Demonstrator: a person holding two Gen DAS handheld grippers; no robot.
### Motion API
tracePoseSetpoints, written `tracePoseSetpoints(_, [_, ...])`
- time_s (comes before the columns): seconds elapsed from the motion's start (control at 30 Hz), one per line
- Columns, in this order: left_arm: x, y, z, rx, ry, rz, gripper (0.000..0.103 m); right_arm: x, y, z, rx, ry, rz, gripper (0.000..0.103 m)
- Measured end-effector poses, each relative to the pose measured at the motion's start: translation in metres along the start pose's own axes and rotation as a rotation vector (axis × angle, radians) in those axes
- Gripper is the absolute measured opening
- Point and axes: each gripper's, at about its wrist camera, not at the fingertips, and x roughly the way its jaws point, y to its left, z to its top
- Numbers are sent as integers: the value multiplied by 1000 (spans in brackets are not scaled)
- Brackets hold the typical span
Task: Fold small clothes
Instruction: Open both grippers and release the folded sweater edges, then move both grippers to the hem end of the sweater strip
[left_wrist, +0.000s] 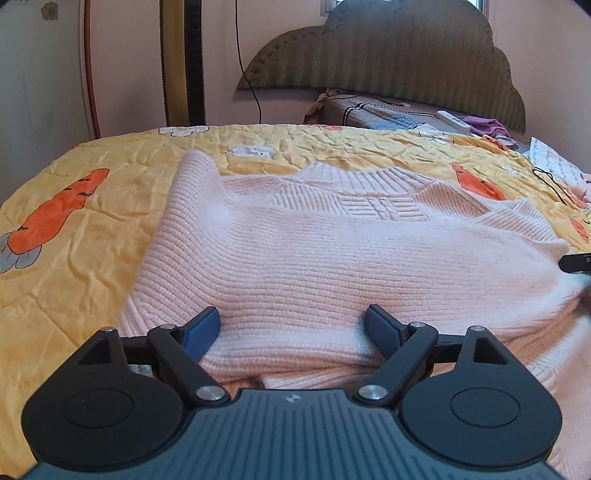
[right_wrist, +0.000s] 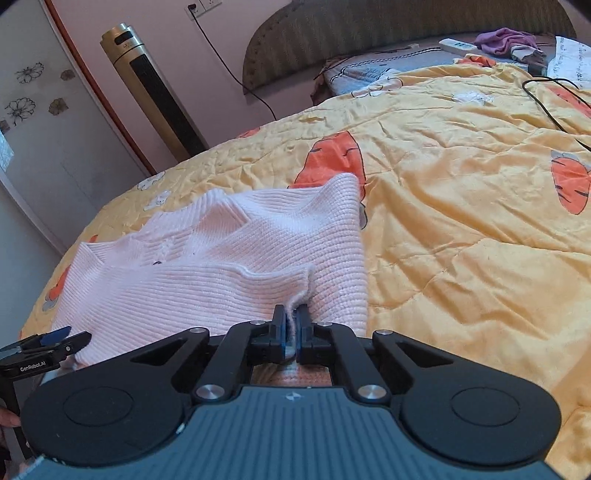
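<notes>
Step in hand, as judged: mid-fold of a pink knit sweater (left_wrist: 332, 258), partly doubled over itself on the quilt.

Right gripper (right_wrist: 291, 328): jaws nearly closed, pinching a raised ridge of sweater (right_wrist: 229, 280) edge between the blue pads. Knit drawn up into a small peak just ahead of the fingertips. Remainder of the garment spread ahead and to the left of this gripper.

Left gripper (left_wrist: 291, 328): jaws wide apart, nothing clamped. Pads resting over the near folded edge, cloth lying between and under them but not pressed. Collar and ribbed yoke well ahead; one corner standing up ahead to the left.

Next move, as judged: left jaws need to close on the near edge, level with the right-hand pinch, before any lift. Both layers of the doubled knit to be taken together; loose, stretchy cloth likely to slip or sag if only the top layer is caught. Carry then needed forward toward the collar, both sides even.

Surface: yellow quilt (right_wrist: 461, 229) with orange carrot print, creased, soft, on a bed. Black cable (right_wrist: 546, 99) lying across the quilt far ahead and to the right of the right gripper.

Room: scalloped headboard (left_wrist: 388, 55) beyond the bed, pink walls, tower fan (right_wrist: 155, 92) ahead to the left, wall socket above. Purple cloth (right_wrist: 506, 38) and a white power strip (right_wrist: 458, 45) near the headboard.
</notes>
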Motion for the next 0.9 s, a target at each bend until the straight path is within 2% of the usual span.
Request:
tracePoseSetpoints(0.07, [-17,4,0,-33,-10,9,86,-4,-4,0,47,-3,21,21])
tracePoseSetpoints(0.13, [-43,10,-7,-56,-50,17,86,-21,-7,-1,106,-17,56,36])
tracePoseSetpoints(0.2, [-79,22,-20,-98,-110,37,86,-48,-6,-9,126,-45,71,63])
tracePoseSetpoints(0.27, [-112,39,-40,-179,-153,31,86,-78,-7,-26,130,-86,96,69])
tracePoseSetpoints(0.33, [-133,61,-61,-293,-127,-11,86,-104,-8,-47,140,-94,128,69])
tracePoseSetpoints(0.4, [-146,82,-85,-397,-82,-48,86,-123,-14,-71,167,-76,115,71])
tracePoseSetpoints(0.47, [-154,96,-102,-432,-30,-47,86,-136,-20,-92,183,-34,87,70])
tracePoseSetpoints(0.53, [-159,109,-117,-468,18,-85,86,-143,-27,-111,220,10,81,69])
tracePoseSetpoints(0.7, [-167,129,-135,-574,69,-286,87,-147,-35,-140,361,141,292,69])
tracePoseSetpoints(0.9, [-166,147,-151,-762,118,-475,87,-148,-40,-160,501,202,395,69])
